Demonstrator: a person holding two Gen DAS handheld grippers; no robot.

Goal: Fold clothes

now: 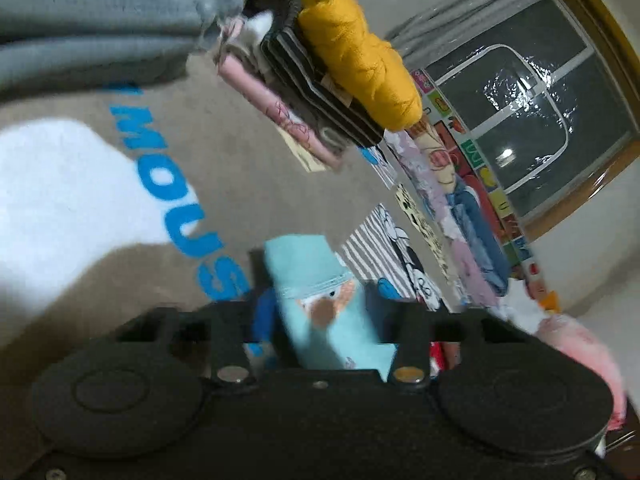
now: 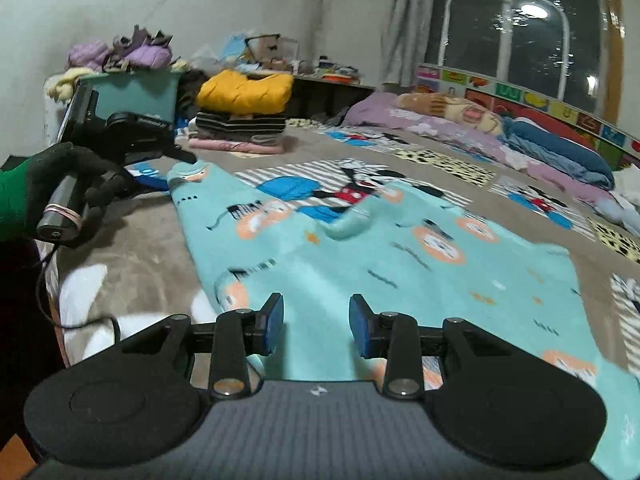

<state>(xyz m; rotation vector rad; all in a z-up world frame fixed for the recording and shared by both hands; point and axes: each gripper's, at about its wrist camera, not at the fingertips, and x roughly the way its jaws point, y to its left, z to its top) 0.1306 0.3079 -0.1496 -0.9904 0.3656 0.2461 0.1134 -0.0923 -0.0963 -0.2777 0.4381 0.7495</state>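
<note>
A light teal garment (image 2: 360,248) with orange and dark cartoon prints lies spread across the bed. At its far left corner, the left gripper (image 2: 185,157), held by a black-gloved hand (image 2: 60,176), pinches the cloth. In the left wrist view that gripper (image 1: 320,314) is shut on a fold of the teal garment (image 1: 308,268), which hides most of both fingers. The right gripper (image 2: 317,326) hovers over the garment's near edge. Its blue pads (image 2: 274,322) stand apart with nothing between them.
A stack of folded clothes (image 2: 240,136) topped by a yellow jacket (image 2: 244,88) sits at the far side of the bed. Purple and blue bedding (image 2: 540,140) runs along the window side. A grey blanket (image 1: 88,12) lies beyond the left gripper.
</note>
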